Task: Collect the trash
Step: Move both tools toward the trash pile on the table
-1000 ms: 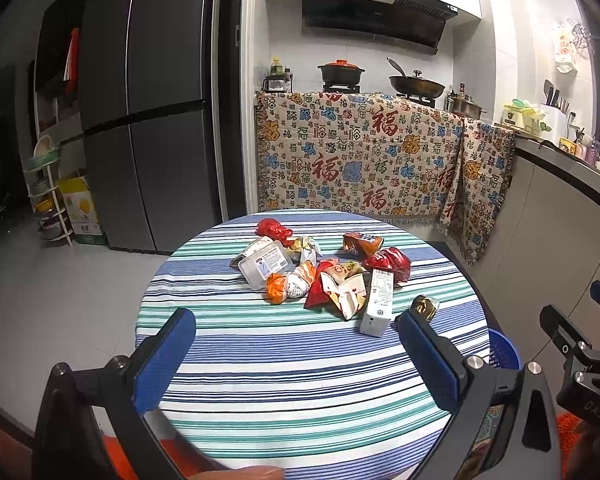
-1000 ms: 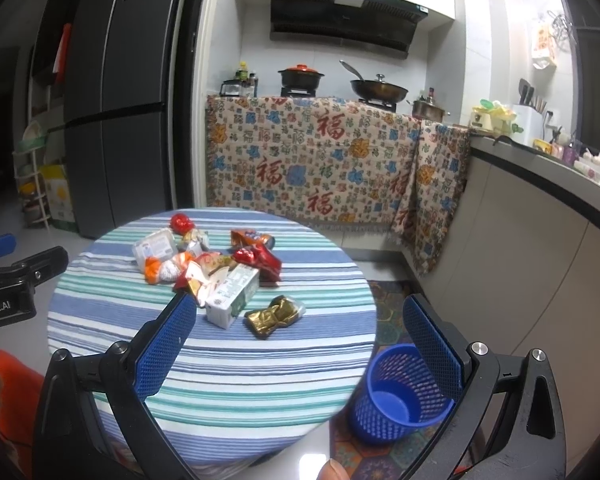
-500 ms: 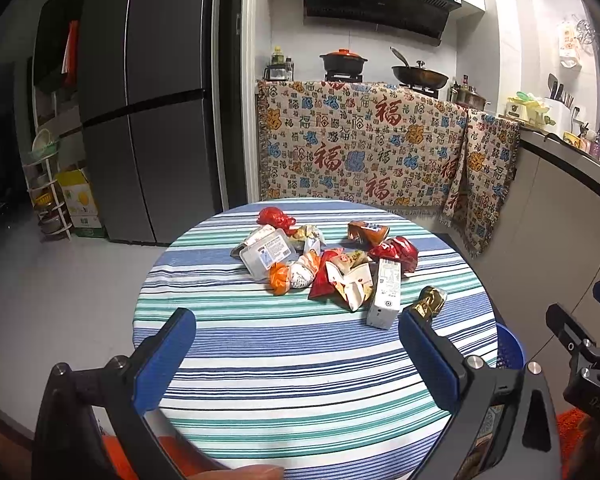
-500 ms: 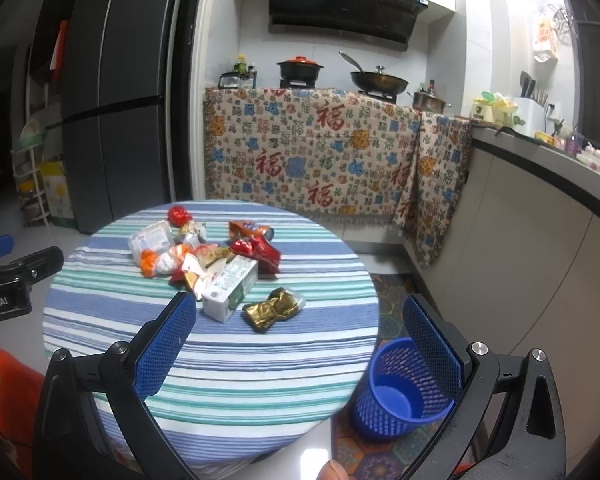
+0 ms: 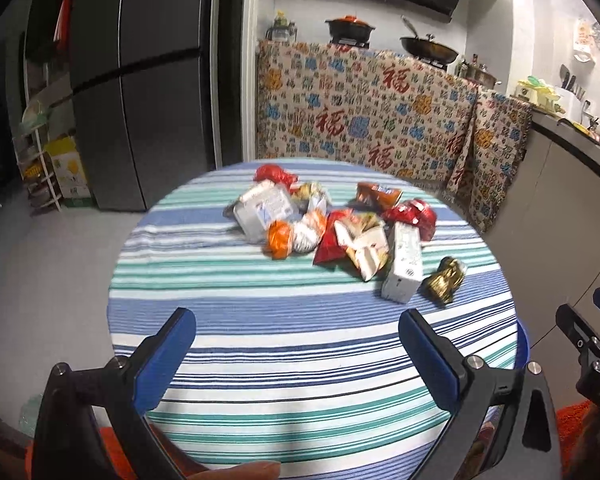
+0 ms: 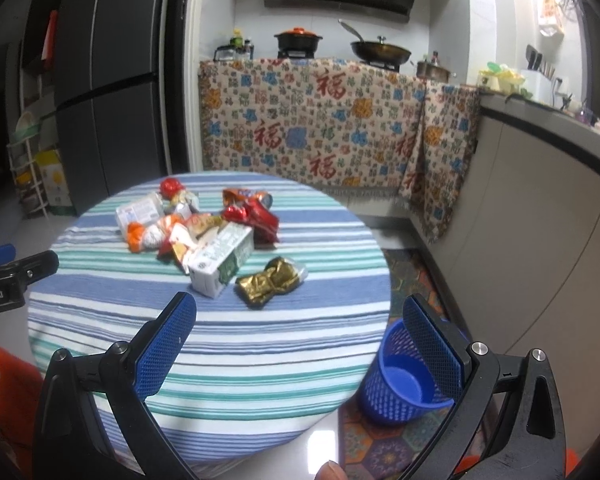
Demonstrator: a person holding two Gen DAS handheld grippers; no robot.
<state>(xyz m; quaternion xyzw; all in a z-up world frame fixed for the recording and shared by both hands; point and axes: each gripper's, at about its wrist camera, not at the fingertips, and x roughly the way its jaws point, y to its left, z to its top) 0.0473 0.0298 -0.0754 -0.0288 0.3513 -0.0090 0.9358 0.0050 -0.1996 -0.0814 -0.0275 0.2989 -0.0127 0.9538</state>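
1. The trash sits in 1 loose heap on the far half of the round striped table (image 6: 220, 344): a white carton (image 6: 220, 264), a crumpled gold wrapper (image 6: 270, 282) just beside it, red and orange wrappers behind.
2. Risk: the gold wrapper is light and crinkled, so a closing grip could likely push it along the cloth instead of catching it, or snag the tablecloth with it.
3. Risk: pieces in the heap touch and overlap, so pulling 1 out may drag a neighbour toward the table's edge.
4. Risk: the blue mesh bin (image 6: 404, 380) stands on the floor below the table's right edge; a wrapper released from table height could likely drift past its rim.
5. The right gripper (image 6: 300, 332) hovers over the table's near edge, jaws spread wide and empty, aimed at the heap, with the gold wrapper nearest.
6. The left gripper (image 5: 296, 338) is level beside it, over the table's near side, jaws also wide apart and holding nothing, well short of the heap.
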